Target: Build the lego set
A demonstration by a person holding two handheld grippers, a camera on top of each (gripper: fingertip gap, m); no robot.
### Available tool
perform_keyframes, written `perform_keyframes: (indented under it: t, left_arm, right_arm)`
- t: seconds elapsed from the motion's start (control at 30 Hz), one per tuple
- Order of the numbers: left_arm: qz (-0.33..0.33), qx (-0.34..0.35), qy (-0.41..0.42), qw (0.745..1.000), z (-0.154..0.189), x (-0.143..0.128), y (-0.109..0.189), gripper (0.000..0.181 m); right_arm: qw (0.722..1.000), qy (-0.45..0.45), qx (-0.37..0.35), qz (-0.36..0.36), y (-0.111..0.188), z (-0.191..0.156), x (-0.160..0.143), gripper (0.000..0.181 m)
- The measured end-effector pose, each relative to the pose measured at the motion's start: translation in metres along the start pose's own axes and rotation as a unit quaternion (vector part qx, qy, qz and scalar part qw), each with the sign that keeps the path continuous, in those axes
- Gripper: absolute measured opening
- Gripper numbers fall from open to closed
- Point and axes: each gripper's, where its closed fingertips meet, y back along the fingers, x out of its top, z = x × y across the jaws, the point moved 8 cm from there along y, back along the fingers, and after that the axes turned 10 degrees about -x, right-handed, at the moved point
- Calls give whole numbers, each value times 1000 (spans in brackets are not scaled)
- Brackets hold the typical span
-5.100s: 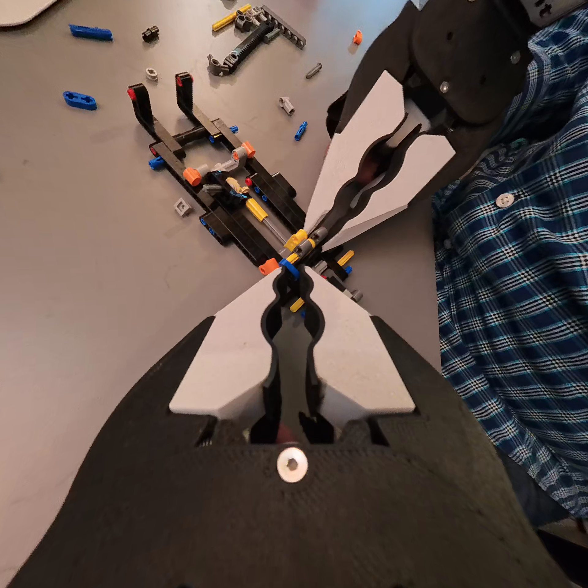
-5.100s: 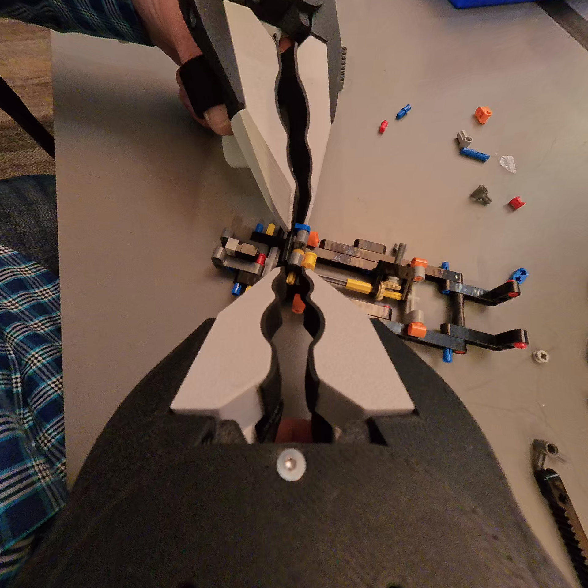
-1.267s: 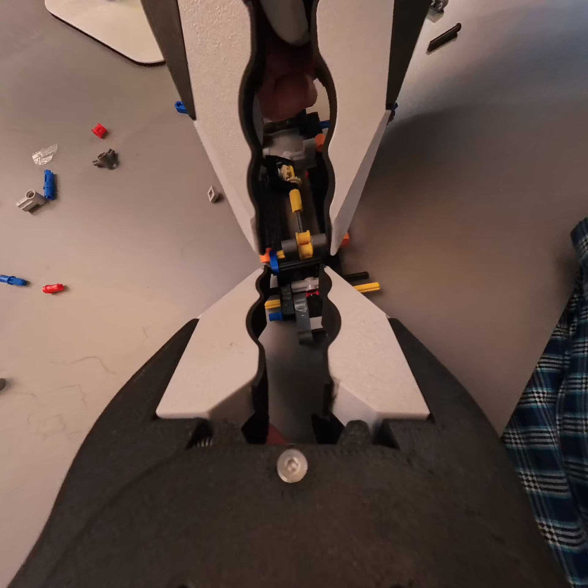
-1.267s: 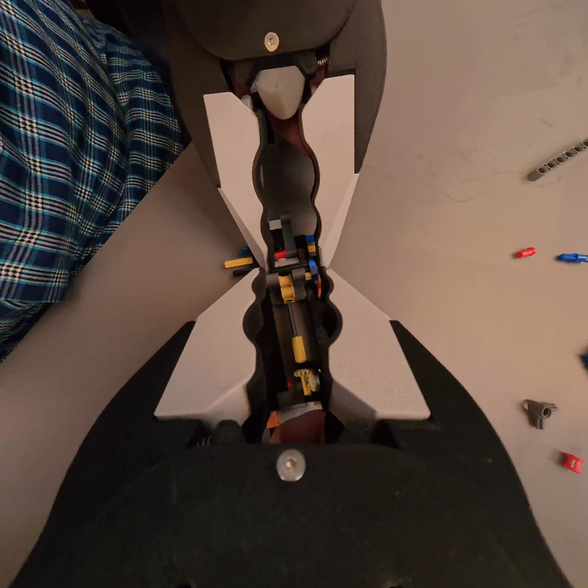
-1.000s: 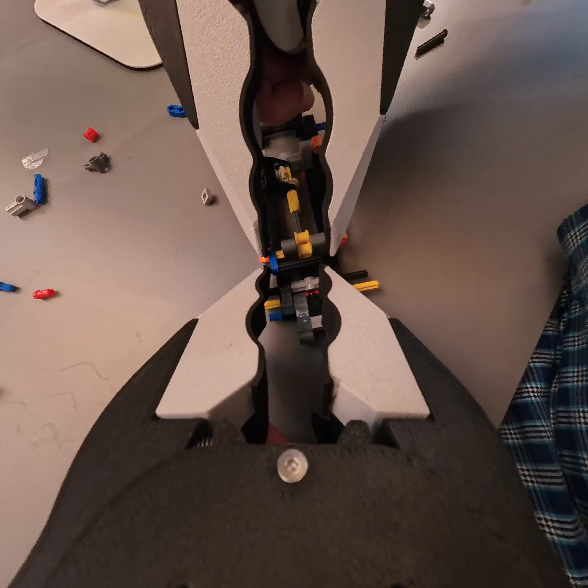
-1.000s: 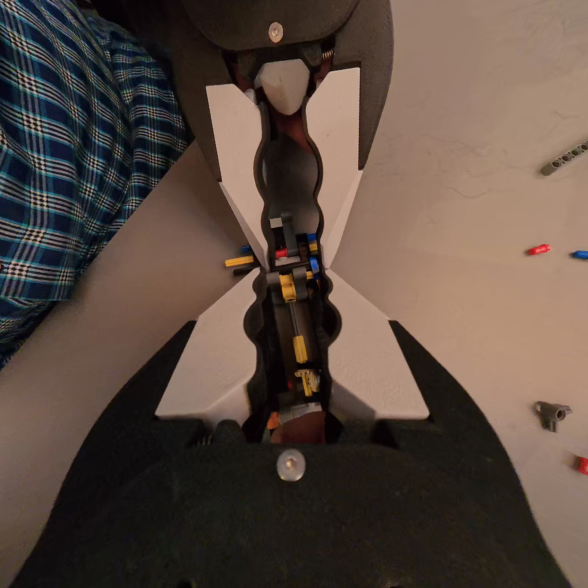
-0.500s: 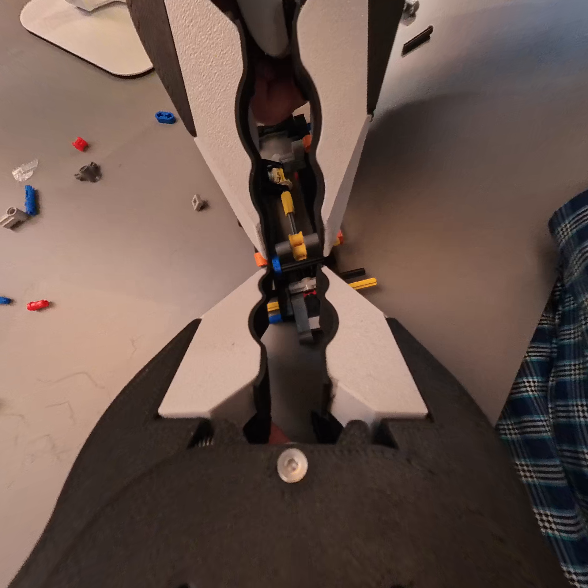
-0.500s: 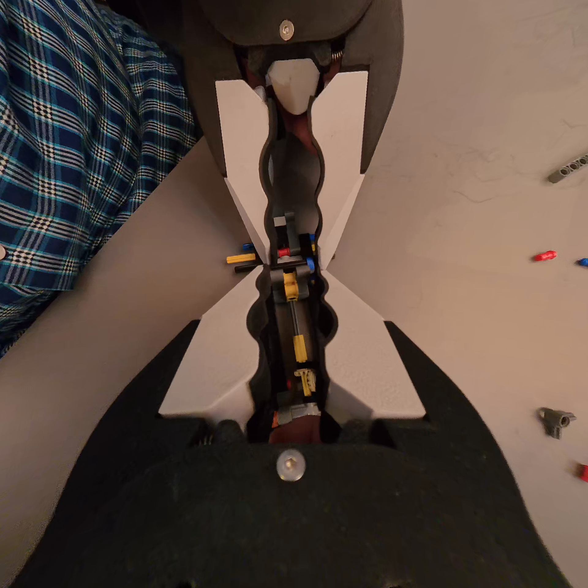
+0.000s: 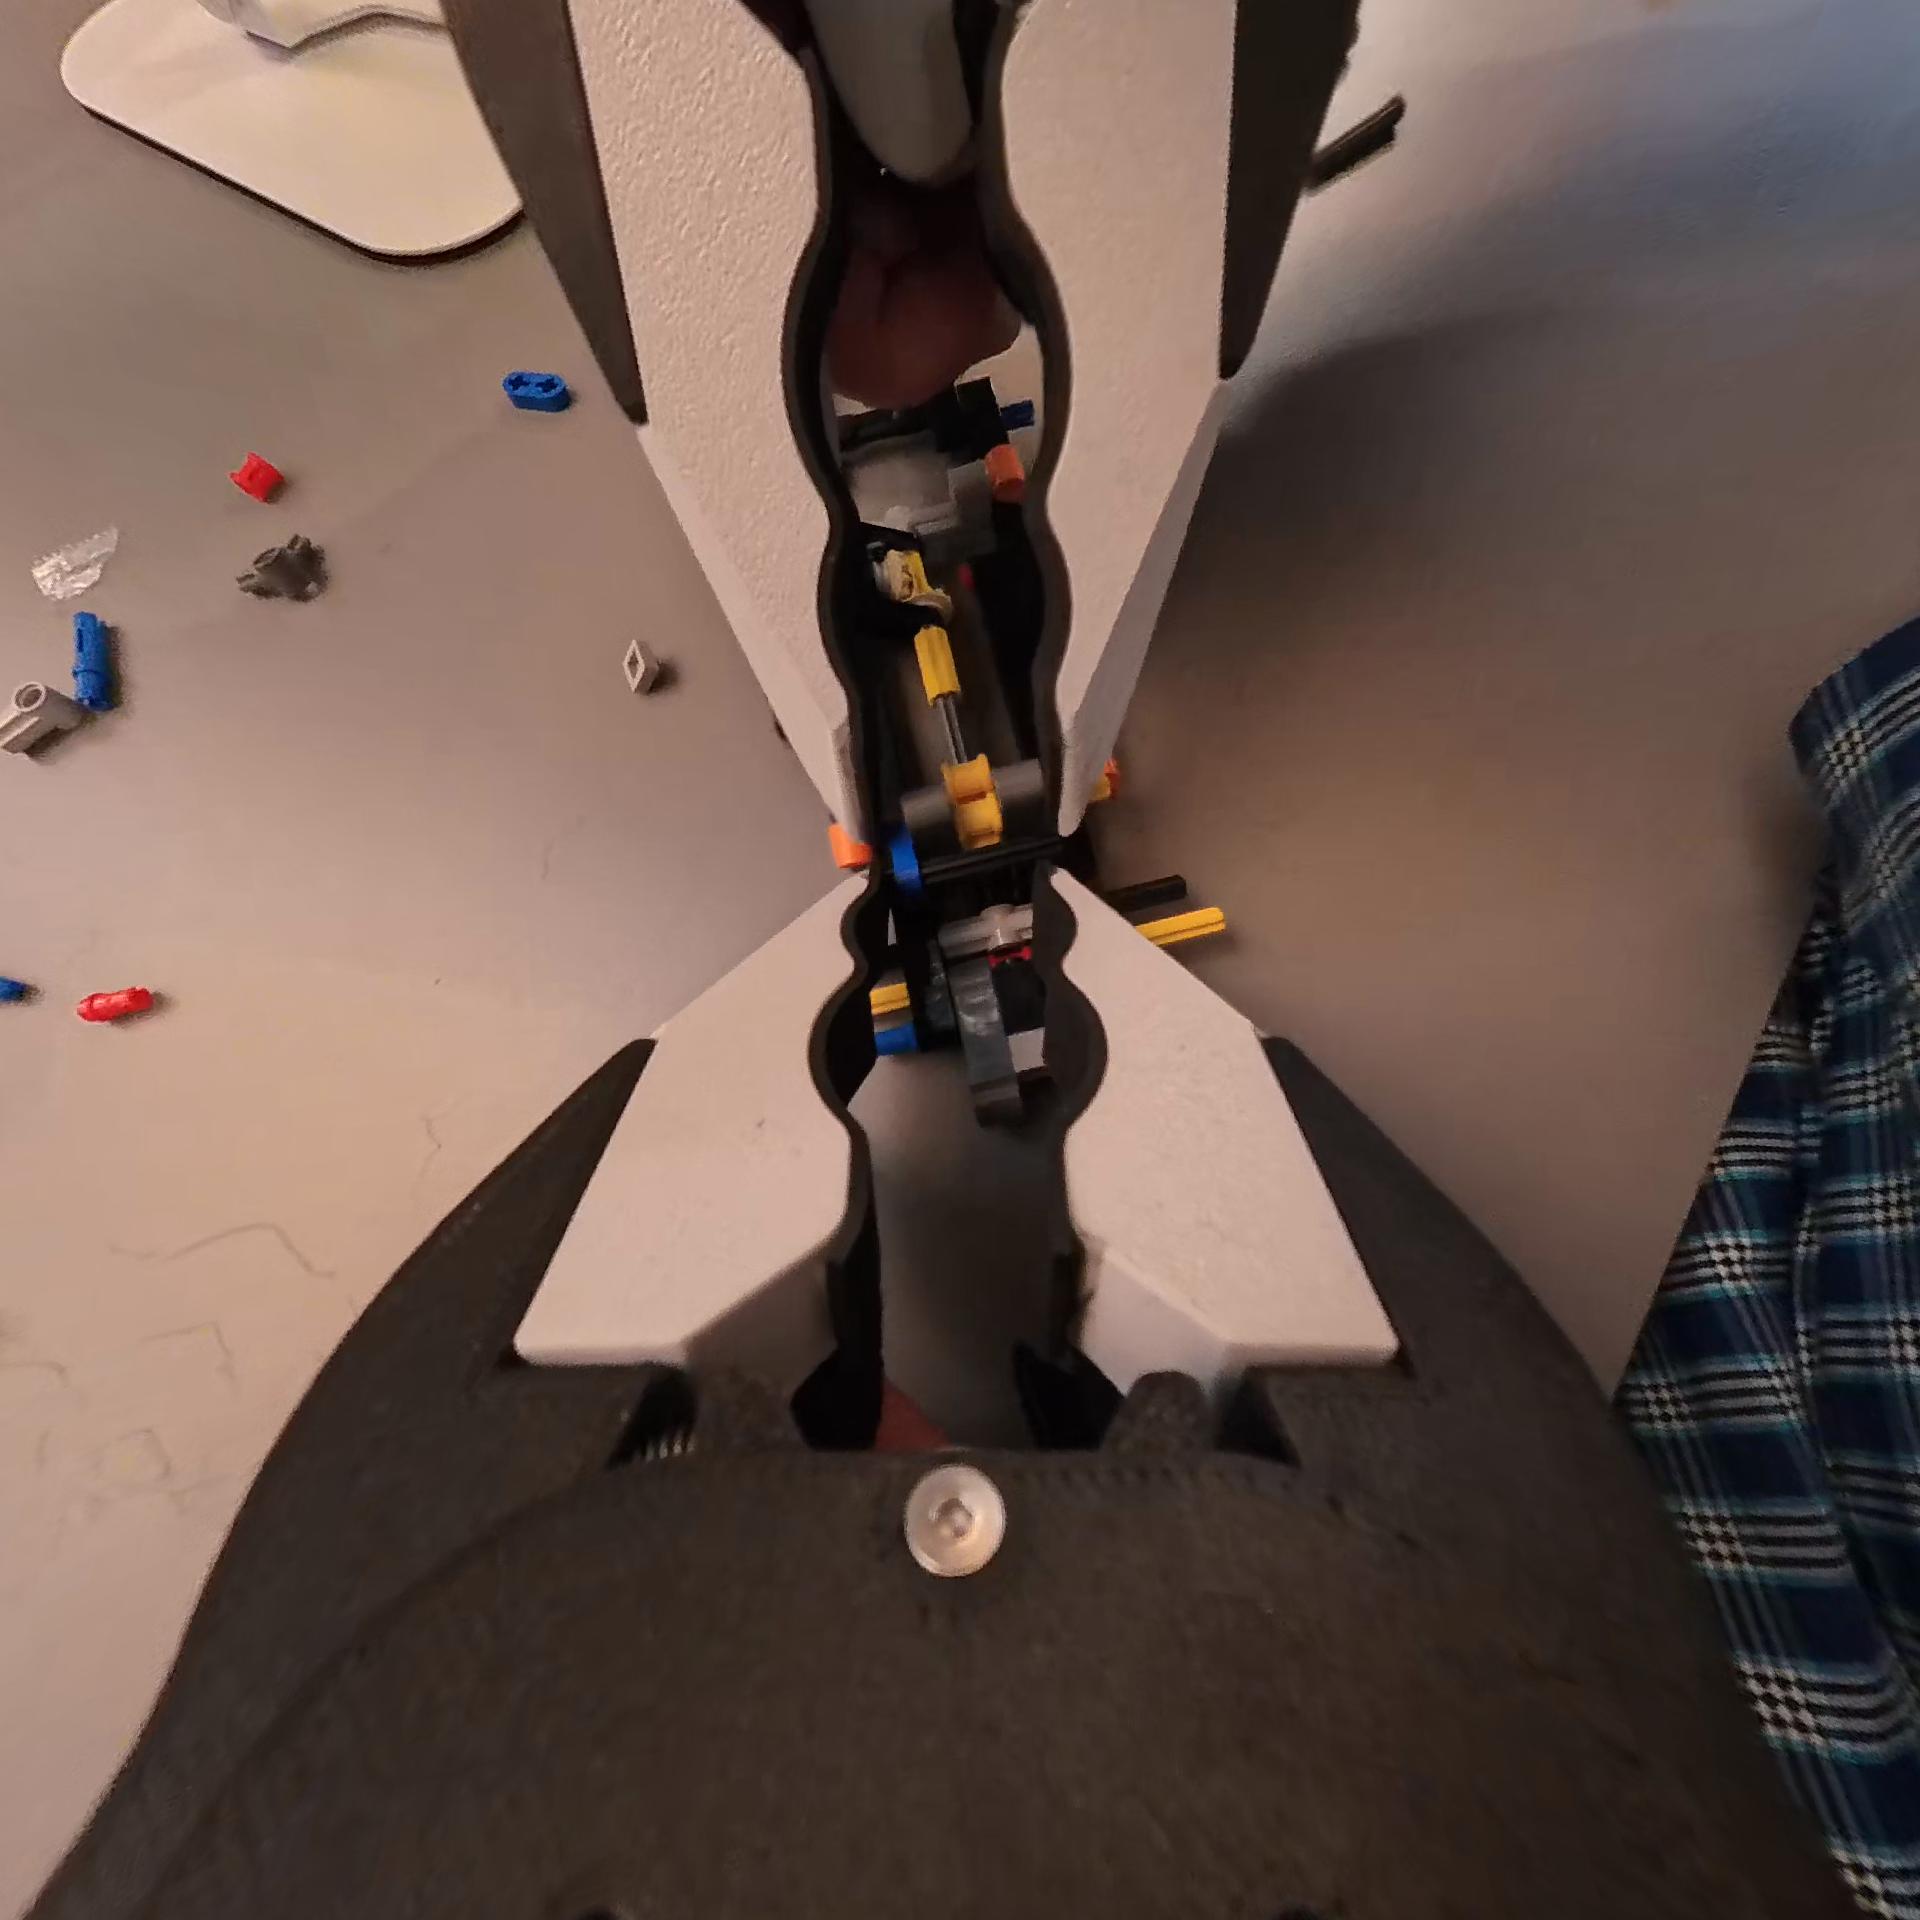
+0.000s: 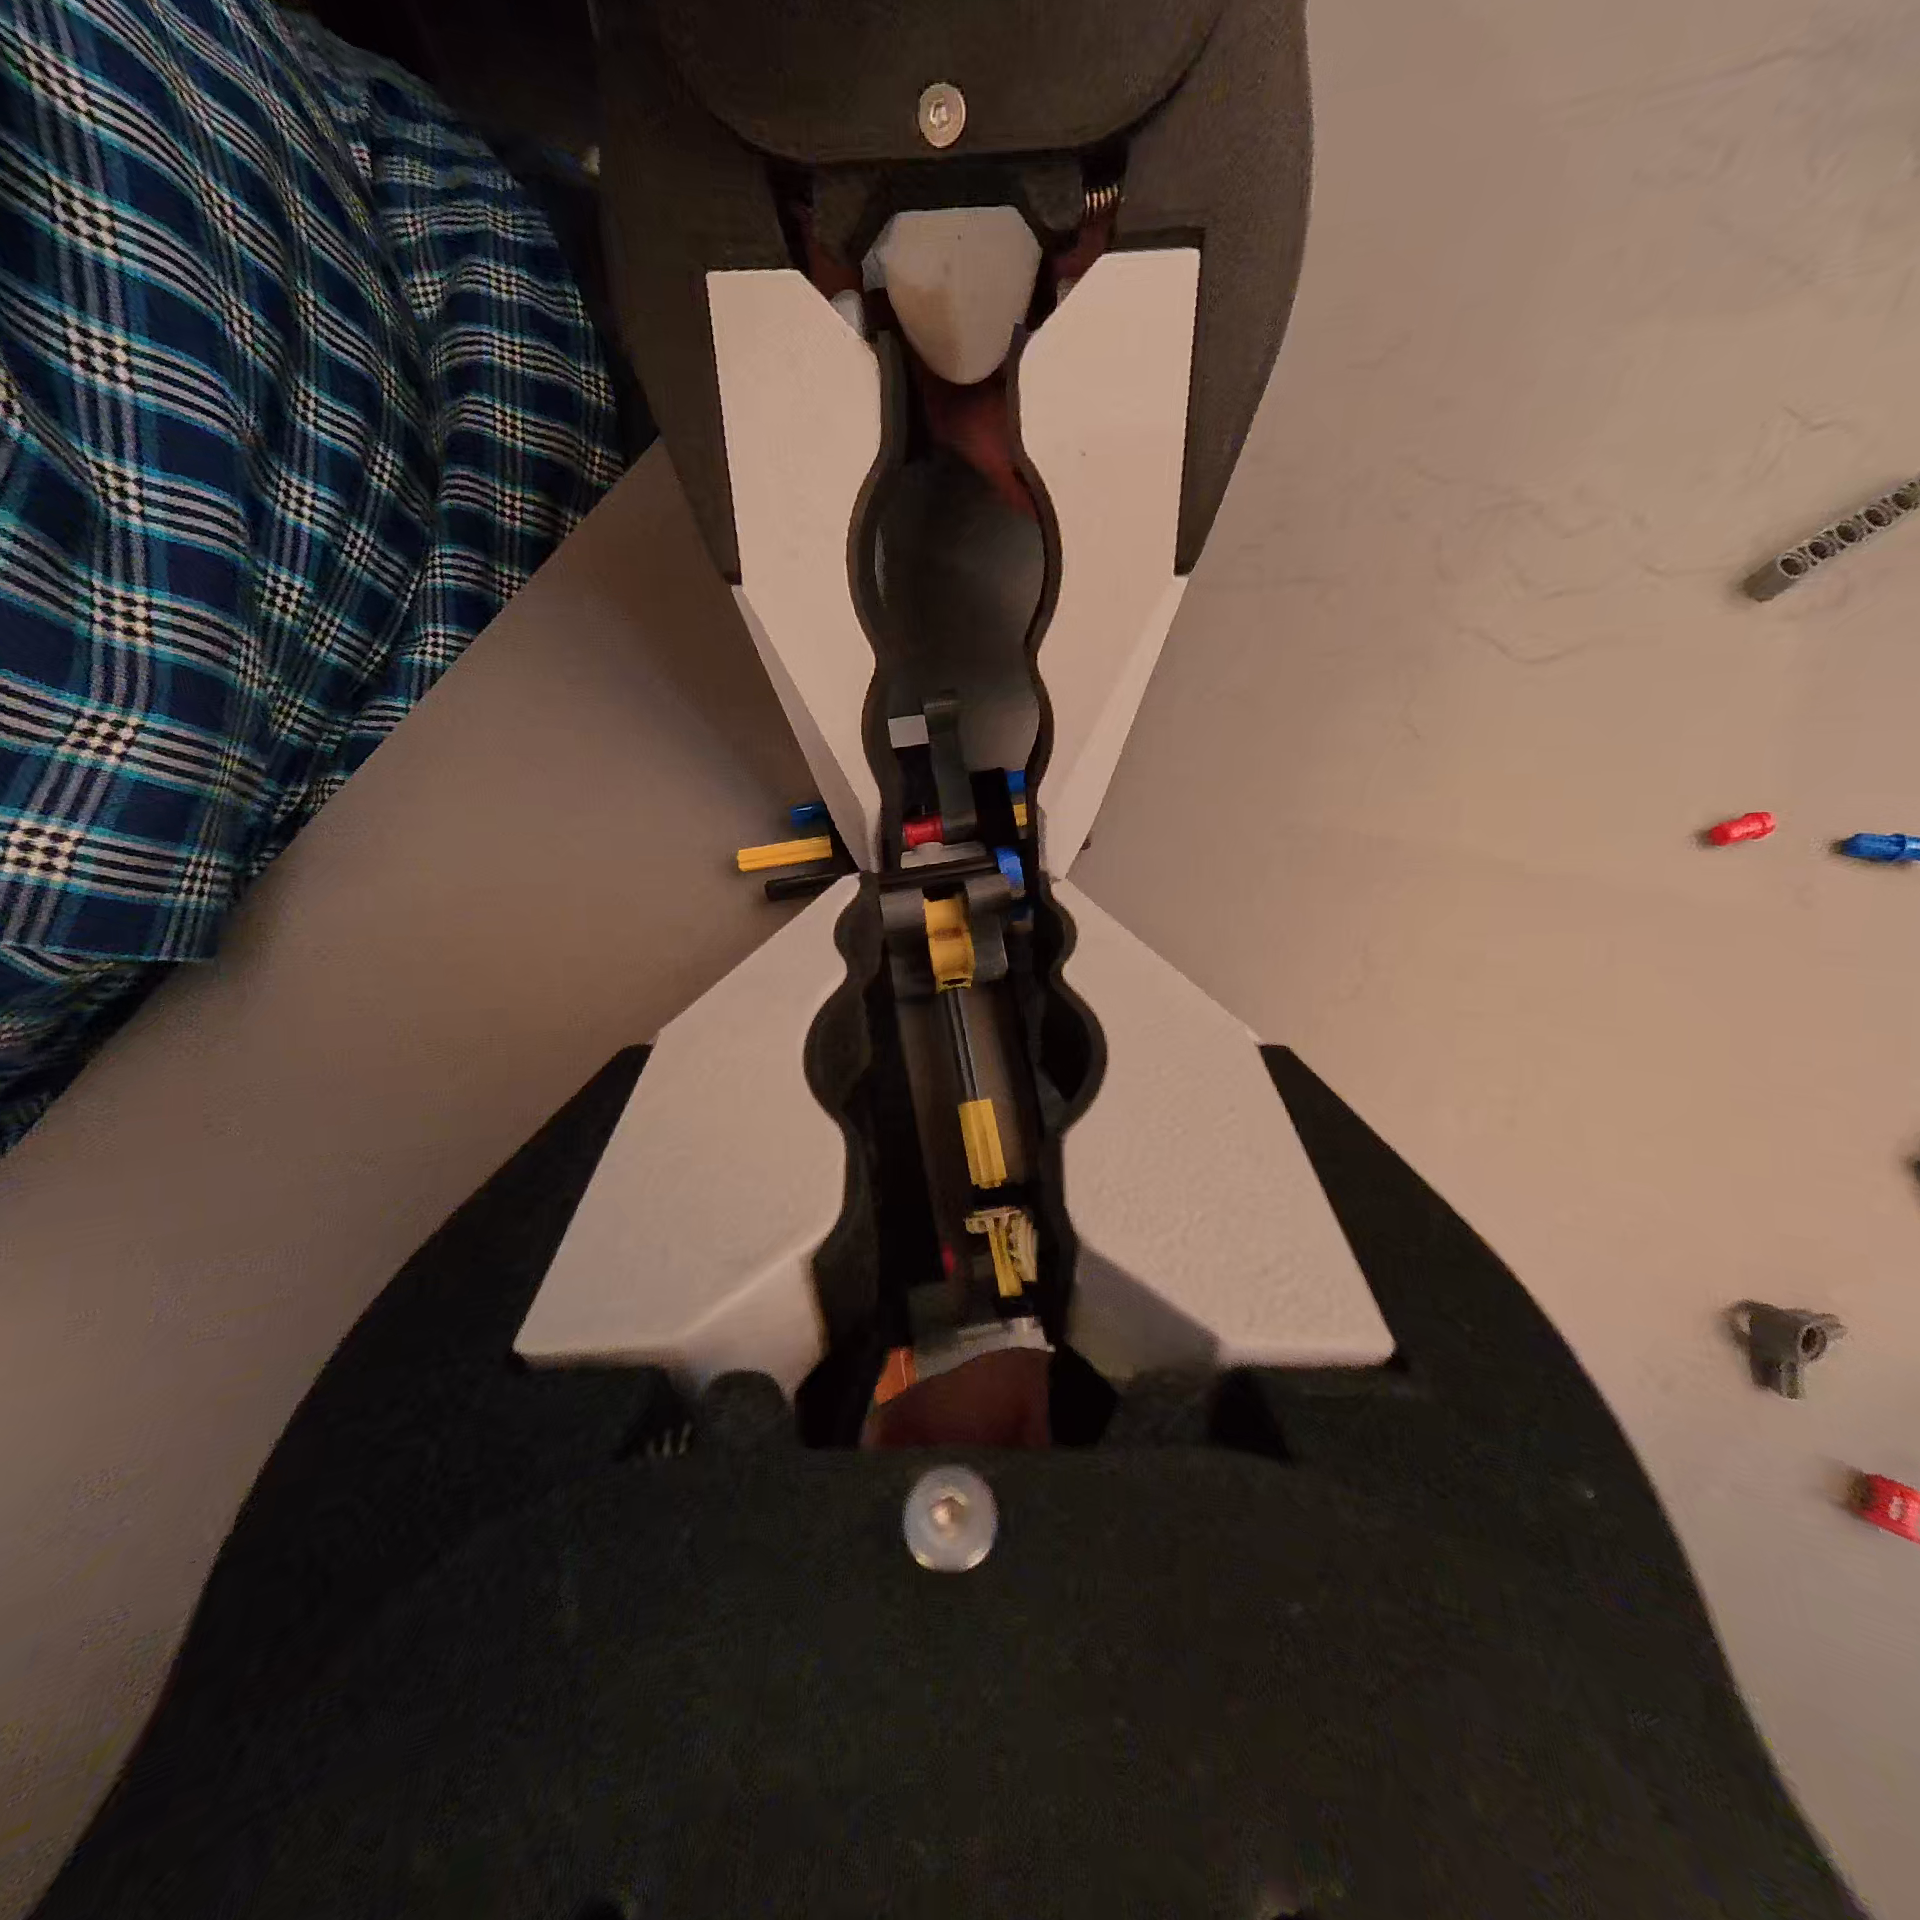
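Observation:
The lego chassis [image 9: 971, 810], black with a yellow shaft, grey connectors and orange and blue pins, is gripped from both ends. My left gripper [image 9: 961, 894] is shut on its near end with the grey lever. My right gripper [image 9: 966, 821] comes in from the top, tip to tip with the left. In the right wrist view the chassis [image 10: 977, 1132] lies lengthwise between the fingers of my right gripper [image 10: 956, 883], which is shut on it. My left gripper [image 10: 956, 847] holds the far end. A yellow axle [image 9: 1179, 923] sticks out sideways.
Loose parts lie on the grey table: a blue link [image 9: 535, 390], red piece [image 9: 255, 476], dark grey connector [image 9: 283, 569], blue pin [image 9: 91, 644], red pin [image 10: 1740, 828] and grey beam [image 10: 1839, 540]. A white stand base [image 9: 291, 135] is at the far left. A person's plaid shirt [image 10: 260, 468] is close by. My two grippers' fingertips are within a few centimetres of each other.
Five seconds ago the chassis lay crosswise with both gripper tips pinching its middle; now both grip it lengthwise. Over the last second both grippers and the chassis have drifted slightly across the table.

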Motion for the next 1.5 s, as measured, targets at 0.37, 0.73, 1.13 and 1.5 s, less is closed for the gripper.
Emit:
perform_keyframes:
  t: [0.37, 0.73, 1.13, 1.5]
  left_arm:
    - [-7, -10, -10, 1000, 2, -1, -3, 30]
    - [-11, -11, -10, 1000, 5, -1, -4, 26]
    - [-1, -4, -12, 1000, 5, -2, 0, 27]
    - [-1, 5, -28, 1000, 7, -3, 2, 26]
  right_arm:
    - [998, 48, -26, -41, 12, -12, -2, 52]
    - [997, 63, -36, -23, 4, -24, -5, 27]
    - [998, 48, -49, -8, 2, -23, -5, 39]
    - [998, 50, -42, -15, -1, -24, -2, 39]
